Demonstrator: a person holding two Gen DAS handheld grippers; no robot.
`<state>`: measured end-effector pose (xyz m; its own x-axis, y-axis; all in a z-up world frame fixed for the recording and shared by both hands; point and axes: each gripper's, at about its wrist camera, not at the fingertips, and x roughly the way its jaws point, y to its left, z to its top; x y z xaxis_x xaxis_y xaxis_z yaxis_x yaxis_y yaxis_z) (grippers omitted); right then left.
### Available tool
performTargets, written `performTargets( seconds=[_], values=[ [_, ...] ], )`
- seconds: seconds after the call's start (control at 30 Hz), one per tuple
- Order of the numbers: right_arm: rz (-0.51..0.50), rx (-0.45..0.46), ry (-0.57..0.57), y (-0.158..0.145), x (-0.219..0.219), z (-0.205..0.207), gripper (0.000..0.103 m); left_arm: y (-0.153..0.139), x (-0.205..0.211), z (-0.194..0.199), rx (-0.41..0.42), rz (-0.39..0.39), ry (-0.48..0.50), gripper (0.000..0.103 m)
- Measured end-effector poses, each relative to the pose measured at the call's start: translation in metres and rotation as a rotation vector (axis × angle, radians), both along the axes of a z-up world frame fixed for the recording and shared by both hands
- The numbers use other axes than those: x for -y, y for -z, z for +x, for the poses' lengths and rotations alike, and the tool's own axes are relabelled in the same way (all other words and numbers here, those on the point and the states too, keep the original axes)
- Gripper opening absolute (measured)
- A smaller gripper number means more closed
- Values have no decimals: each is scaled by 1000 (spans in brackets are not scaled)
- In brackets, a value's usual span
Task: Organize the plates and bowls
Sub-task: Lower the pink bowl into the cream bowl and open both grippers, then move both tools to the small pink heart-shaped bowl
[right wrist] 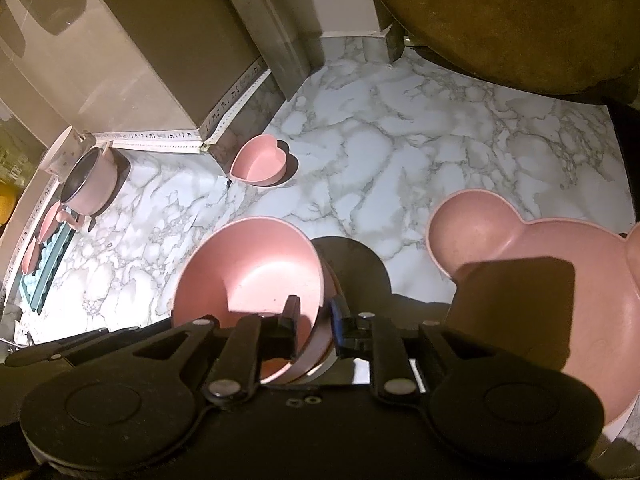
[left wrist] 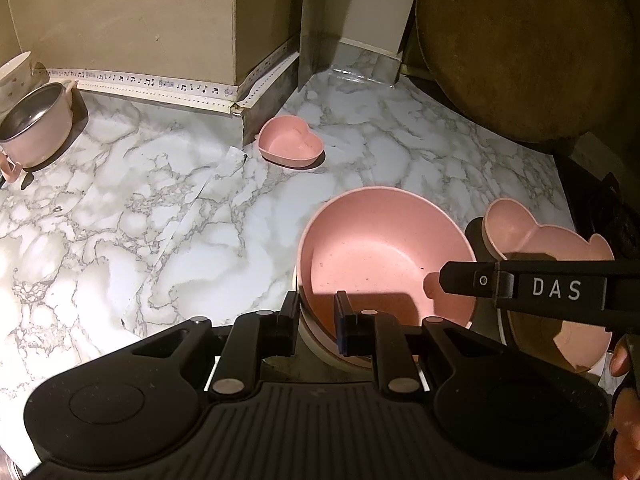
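A round pink bowl point(left wrist: 380, 248) is held over the marble counter point(left wrist: 120, 220). My left gripper point(left wrist: 318, 312) is shut on its near rim, one finger inside and one outside. My right gripper point(right wrist: 314, 318) is shut on the same bowl point(right wrist: 248, 268) at its right rim; its arm shows in the left wrist view point(left wrist: 540, 288). Lower rims under the bowl suggest a stack. A pink bear-shaped plate point(left wrist: 548, 240) lies to the right, also in the right wrist view point(right wrist: 540, 256). A small pink heart bowl point(left wrist: 290, 142) sits farther back point(right wrist: 260, 160).
A pink pot point(left wrist: 36, 124) stands at the far left by the wall point(right wrist: 90, 184). A large round wooden board point(left wrist: 528, 44) leans at the back right. A cleaver point(right wrist: 272, 24) hangs by the wall corner. A rack with pink dishes point(right wrist: 40, 248) is at the left edge.
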<state>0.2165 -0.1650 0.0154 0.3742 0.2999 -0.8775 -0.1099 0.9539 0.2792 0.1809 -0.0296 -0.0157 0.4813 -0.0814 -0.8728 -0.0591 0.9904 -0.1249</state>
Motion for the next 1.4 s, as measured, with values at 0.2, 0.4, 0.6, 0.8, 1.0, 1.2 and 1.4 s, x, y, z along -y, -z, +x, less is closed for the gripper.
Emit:
performTargets(
  seconds=[0.2, 0.4, 0.6, 0.8, 1.0, 1.2, 1.4],
  values=[
    [1, 21, -12, -8, 0, -3, 22, -7, -2, 0, 15, -13, -5, 18],
    [6, 39, -23, -15, 1, -6, 25, -19, -2, -4, 51, -21, 3, 21],
    [2, 73, -42, -26, 0, -7, 32, -38, -3, -7, 118, -6, -4, 53],
    [-2, 114, -56, -39, 0, -7, 41, -50, -10, -6, 160, -4, -16, 55],
    [-6, 156, -76, -51, -3, -3, 54, -59, -18, -4, 192, 2, -30, 62],
    [-14, 200, -91, -63, -6, 5, 73, -63, -27, -1, 232, 31, -65, 77],
    [6, 224, -107, -69, -9, 20, 89, -61, -37, 13, 237, 41, -100, 77]
  ],
)
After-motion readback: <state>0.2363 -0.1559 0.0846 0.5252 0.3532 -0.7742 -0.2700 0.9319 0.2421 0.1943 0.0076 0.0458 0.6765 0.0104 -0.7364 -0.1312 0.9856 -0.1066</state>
